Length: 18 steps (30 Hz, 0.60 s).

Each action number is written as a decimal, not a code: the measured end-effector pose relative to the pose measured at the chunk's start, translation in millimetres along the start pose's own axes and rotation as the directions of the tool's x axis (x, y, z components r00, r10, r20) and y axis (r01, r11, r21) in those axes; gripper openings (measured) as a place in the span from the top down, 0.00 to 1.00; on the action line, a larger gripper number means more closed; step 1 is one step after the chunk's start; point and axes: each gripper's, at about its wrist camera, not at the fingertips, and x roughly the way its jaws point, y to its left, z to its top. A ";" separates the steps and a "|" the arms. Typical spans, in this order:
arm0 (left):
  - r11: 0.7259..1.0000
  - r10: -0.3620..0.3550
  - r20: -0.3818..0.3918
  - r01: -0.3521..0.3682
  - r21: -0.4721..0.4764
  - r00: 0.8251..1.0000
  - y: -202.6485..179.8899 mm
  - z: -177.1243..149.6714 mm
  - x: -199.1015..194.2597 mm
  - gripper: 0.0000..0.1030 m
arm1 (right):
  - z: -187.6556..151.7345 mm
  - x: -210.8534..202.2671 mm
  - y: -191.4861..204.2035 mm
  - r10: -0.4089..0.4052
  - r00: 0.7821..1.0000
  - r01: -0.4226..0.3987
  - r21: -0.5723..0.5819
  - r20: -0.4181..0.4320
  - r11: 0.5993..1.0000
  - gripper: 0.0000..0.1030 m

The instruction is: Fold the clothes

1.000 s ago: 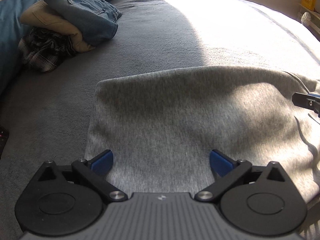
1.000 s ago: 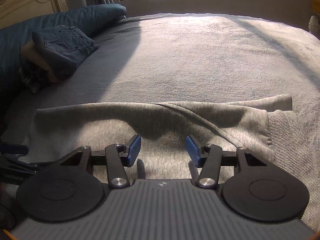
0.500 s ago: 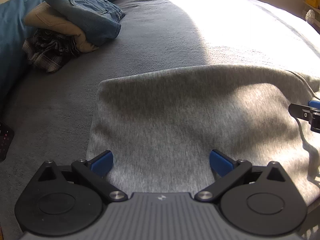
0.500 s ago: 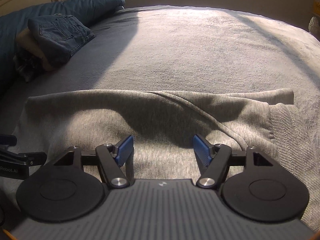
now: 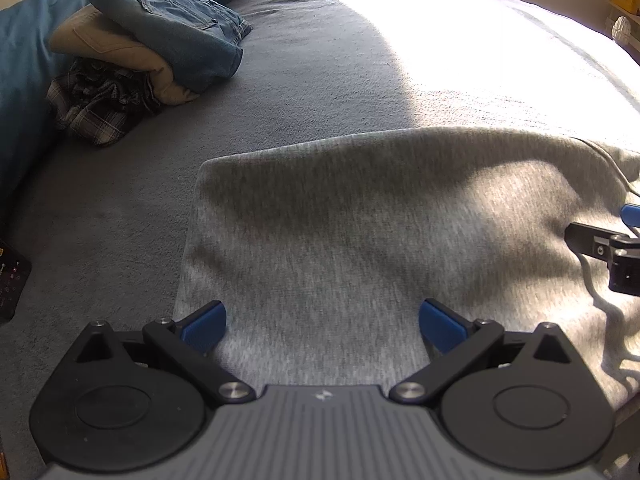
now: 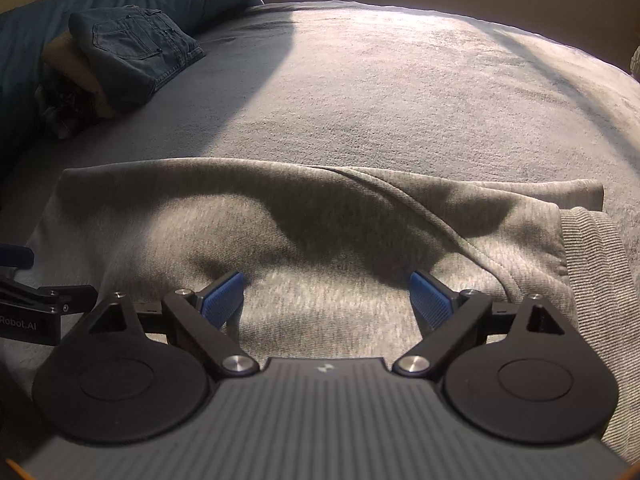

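A grey sweatshirt [image 5: 360,232] lies folded flat on the grey bed cover [image 5: 320,60]; in the right wrist view the same grey sweatshirt [image 6: 320,232] shows its ribbed hem [image 6: 592,248] at the right. My left gripper [image 5: 322,322] hovers over the garment's near left part, jaws wide open, nothing between the blue pads. My right gripper [image 6: 326,298] hangs over the near right part; its jaws are opening and no cloth is pinched. Part of the right gripper shows at the right edge of the left wrist view.
A stack of folded clothes lies at the far left: blue jeans [image 5: 172,28] on tan trousers [image 5: 116,56] on a plaid shirt [image 5: 96,108]. Behind it lies a teal pillow [image 5: 24,64]. A dark device [image 5: 12,284] rests at the left edge.
The right gripper's jaws have spread from half open to wide over the sweatshirt. The left gripper has stayed open in place.
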 end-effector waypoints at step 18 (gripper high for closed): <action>0.998 -0.024 0.064 0.020 0.064 0.998 3.1 -3.2 -5.0 0.00 | -5.6 4.0 12.7 -0.032 0.999 0.032 -0.057 -0.001 0.998 0.01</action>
